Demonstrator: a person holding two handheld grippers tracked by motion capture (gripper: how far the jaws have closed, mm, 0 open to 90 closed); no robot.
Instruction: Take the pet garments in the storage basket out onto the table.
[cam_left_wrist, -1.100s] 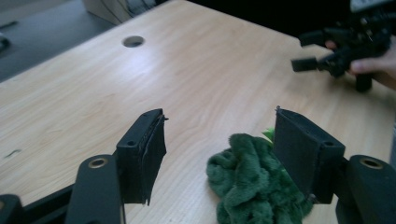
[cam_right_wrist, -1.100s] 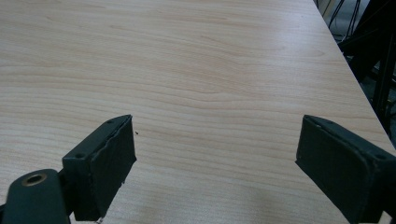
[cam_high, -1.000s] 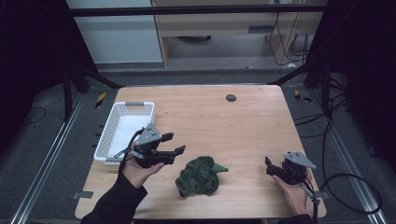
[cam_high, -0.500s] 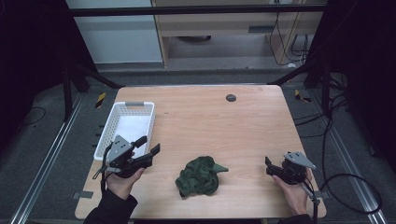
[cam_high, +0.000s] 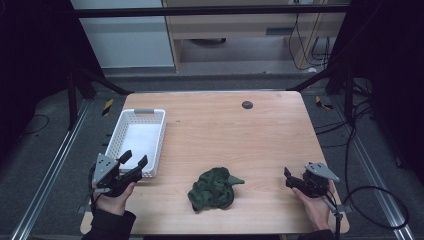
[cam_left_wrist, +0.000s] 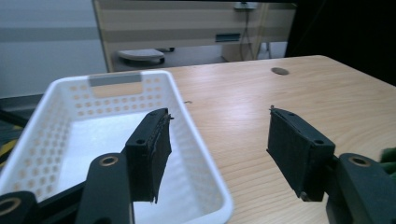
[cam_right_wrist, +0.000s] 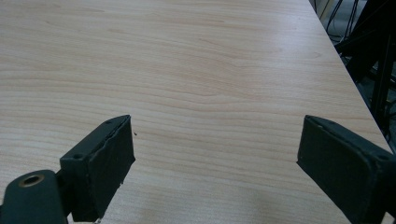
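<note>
Green cloth (cam_high: 214, 187) lies crumpled near the table's (cam_high: 235, 135) front edge, between the two hands, touched by neither. Left gripper (cam_high: 134, 161), jaws apart and empty after narrowing a little, sits by the white basket's (cam_high: 159, 131) near corner; right gripper (cam_high: 288, 176) rests wide open and empty at the right. Likely still the approach step: next, one gripper reaches in and pinches a fold.
</note>
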